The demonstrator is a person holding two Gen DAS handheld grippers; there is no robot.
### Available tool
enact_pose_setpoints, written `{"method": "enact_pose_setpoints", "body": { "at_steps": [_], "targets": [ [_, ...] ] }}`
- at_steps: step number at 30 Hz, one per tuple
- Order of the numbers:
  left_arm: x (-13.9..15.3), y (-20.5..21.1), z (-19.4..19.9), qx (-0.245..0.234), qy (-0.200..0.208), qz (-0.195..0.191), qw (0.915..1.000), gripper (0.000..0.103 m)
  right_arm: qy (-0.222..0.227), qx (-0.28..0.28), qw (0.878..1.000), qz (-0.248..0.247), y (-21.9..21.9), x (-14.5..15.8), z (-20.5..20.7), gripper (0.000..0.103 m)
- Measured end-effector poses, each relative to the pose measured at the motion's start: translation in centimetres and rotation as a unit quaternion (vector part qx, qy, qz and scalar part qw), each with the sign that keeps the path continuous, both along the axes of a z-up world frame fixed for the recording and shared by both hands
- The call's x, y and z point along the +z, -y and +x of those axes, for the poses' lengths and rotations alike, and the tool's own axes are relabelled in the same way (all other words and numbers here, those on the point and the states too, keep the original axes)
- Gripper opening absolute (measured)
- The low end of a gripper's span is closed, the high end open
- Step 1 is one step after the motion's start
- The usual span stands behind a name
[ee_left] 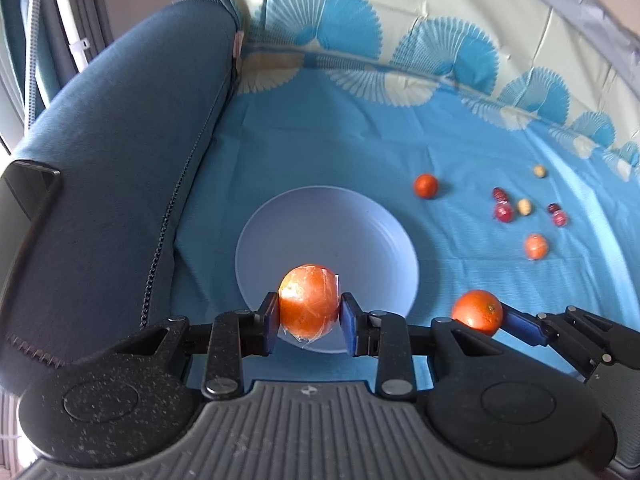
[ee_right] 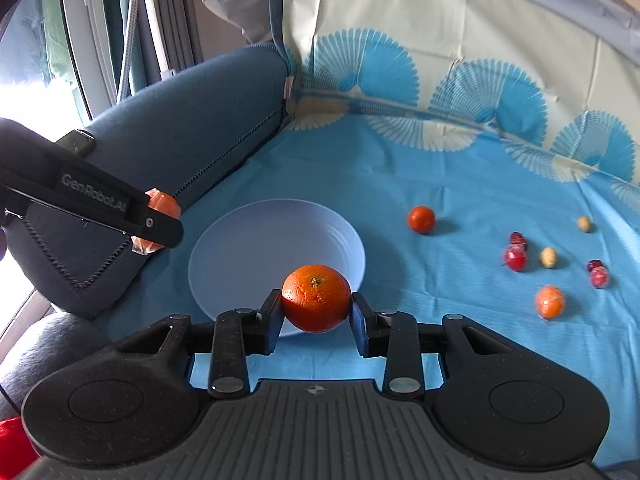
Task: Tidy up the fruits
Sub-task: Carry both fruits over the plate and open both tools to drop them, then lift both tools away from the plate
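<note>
A pale blue plate lies on the blue cloth. My left gripper is shut on a plastic-wrapped orange, held above the plate's near rim. In the right wrist view it sits left of the plate with the wrapped orange. My right gripper is shut on a bare orange above the plate's near right rim. In the left wrist view that orange shows at the right. A loose orange and a wrapped orange lie on the cloth.
Several small red fruits and tan nuts lie scattered right of the plate. A dark blue cushion borders the cloth on the left. A cream and blue patterned cloth rises at the back.
</note>
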State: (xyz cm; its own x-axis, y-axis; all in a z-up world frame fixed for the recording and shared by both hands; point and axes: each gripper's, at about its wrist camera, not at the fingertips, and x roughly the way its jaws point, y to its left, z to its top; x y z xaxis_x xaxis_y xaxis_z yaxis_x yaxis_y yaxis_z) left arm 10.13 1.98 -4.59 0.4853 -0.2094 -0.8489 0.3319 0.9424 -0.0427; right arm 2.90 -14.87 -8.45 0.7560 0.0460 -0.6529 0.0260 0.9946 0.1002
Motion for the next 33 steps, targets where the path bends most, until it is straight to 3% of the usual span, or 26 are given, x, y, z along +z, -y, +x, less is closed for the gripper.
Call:
{"method": "enact_pose_setpoints", "body": {
  "at_steps": [16, 17, 18, 19, 20, 22, 28, 33],
  "targets": [
    [-7.3, 2.5, 7.5, -0.002, -0.058, 0.056, 0.9967, 0.036, -0.065, 0.024, 0.998, 0.01, 0.2, -6.2, 8.1, 0.038],
    [-7.4, 2.5, 7.6, 0.001, -0.056, 0.058, 0.9968, 0.039, -0.067, 0.028, 0.997, 0.01, 0.2, -6.4, 8.4, 0.039],
    [-7.4, 2.5, 7.8, 0.001, -0.052, 0.059, 0.9969, 0.06, -0.069, 0.03, 0.997, 0.01, 0.2, -6.5, 8.7, 0.04],
    [-7.2, 2.6, 7.9, 0.004, -0.049, 0.061, 0.9969, 0.076, -0.07, 0.032, 0.997, 0.012, 0.3, -6.5, 9.0, 0.051],
    [-7.0, 2.6, 7.9, 0.012, -0.044, 0.066, 0.9967, 0.103, -0.068, 0.03, 0.997, 0.014, 0.3, -6.3, 9.1, 0.059],
    [-6.2, 2.4, 7.5, 0.029, -0.025, 0.077, 0.9963, 0.103, -0.056, 0.014, 0.998, 0.014, 0.6, -5.6, 9.0, 0.088],
    [-3.7, 1.1, 4.8, 0.022, -0.03, 0.075, 0.9965, 0.103, -0.025, 0.002, 1.0, 0.005, 1.3, -2.4, 5.1, 0.098],
    [-0.7, 0.2, 0.0, 0.017, -0.013, 0.073, 0.9971, 0.103, 0.041, -0.007, 0.997, -0.064, -0.1, 1.1, -0.9, 0.102]
  ]
}}
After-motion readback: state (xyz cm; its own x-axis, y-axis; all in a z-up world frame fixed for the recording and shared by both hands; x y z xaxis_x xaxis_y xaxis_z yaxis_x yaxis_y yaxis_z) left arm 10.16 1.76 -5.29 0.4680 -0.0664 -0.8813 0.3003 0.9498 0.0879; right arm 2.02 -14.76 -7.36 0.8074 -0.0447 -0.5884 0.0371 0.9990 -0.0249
